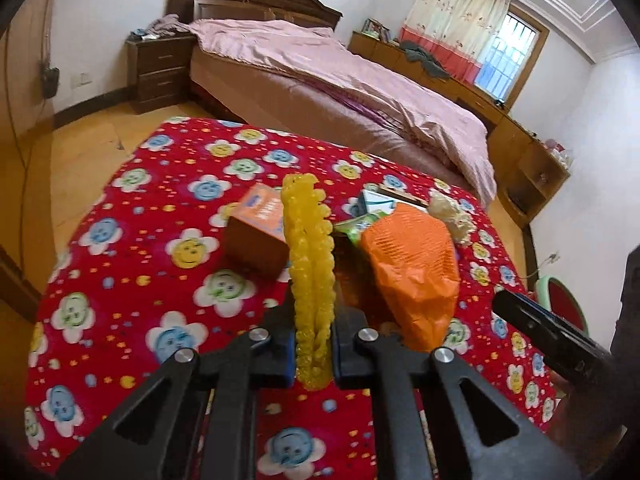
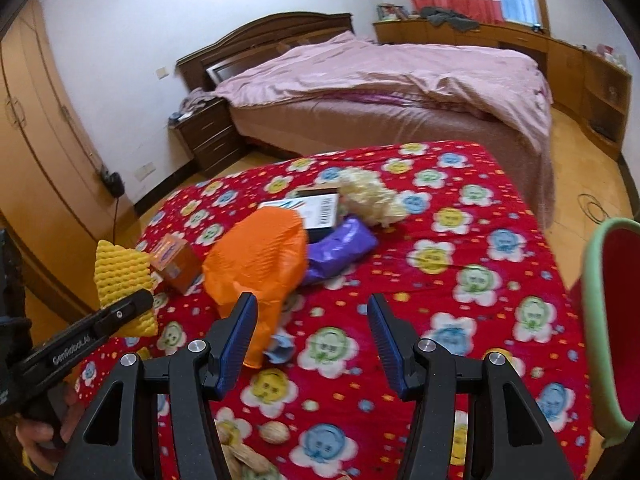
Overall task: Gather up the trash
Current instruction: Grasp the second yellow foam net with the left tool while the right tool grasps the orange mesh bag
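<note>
Left gripper (image 1: 314, 344) clamped, right gripper (image 2: 312, 344) agape

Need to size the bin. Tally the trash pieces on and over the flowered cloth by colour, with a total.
Yellow: 1, foam net in the left gripper
Orange: 2, plastic bag and small box
Purple: 1, bag
Cream: 1, foam net
White: 1, barcoded box
Light blue: 1, scrap
Total: 7

- the yellow foam net (image 1: 311, 264) covered part of the small orange box (image 1: 256, 236), so its print couldn't be read
- the red bin (image 2: 612, 320) got chopped off by the frame edge
- the nut shells (image 2: 248, 452) sat half behind the right gripper (image 2: 312, 344), pretty blurry too
</note>
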`<state>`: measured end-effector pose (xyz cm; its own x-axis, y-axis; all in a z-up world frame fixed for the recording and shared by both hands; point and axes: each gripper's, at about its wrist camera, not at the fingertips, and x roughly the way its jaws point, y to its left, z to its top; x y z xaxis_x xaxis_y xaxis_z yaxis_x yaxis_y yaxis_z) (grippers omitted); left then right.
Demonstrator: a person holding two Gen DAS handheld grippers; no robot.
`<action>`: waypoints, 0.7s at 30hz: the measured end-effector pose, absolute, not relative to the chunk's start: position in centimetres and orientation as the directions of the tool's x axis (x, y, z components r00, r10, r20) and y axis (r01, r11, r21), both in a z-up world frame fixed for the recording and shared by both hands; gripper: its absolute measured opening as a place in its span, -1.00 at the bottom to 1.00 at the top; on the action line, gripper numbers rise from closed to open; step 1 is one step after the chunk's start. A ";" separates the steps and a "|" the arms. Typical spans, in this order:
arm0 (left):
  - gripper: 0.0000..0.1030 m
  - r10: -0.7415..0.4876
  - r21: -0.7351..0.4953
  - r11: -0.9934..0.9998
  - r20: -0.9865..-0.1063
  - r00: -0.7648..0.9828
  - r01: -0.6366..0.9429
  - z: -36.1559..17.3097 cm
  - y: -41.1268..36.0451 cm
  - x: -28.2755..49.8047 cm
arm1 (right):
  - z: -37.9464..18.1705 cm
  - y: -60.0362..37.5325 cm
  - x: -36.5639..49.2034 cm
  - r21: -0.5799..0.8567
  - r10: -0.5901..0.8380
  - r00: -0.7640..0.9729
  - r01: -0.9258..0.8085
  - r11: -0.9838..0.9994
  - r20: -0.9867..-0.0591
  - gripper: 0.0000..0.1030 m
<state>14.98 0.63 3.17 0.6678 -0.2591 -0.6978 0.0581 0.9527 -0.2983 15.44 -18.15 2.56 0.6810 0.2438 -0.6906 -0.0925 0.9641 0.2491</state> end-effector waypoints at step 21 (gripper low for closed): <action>-0.77 -0.244 -0.321 0.947 -0.692 0.679 0.014 2.4 3.3 13.8 | -0.5 -11.1 21.6 0.180 0.266 0.586 -0.201 0.963 -0.765 0.08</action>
<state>13.85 3.28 2.36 0.6790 -0.2441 -0.6923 0.0137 0.9471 -0.3206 21.59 -11.13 -0.46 0.5862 0.2657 -0.7654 -0.2015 0.9628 0.1799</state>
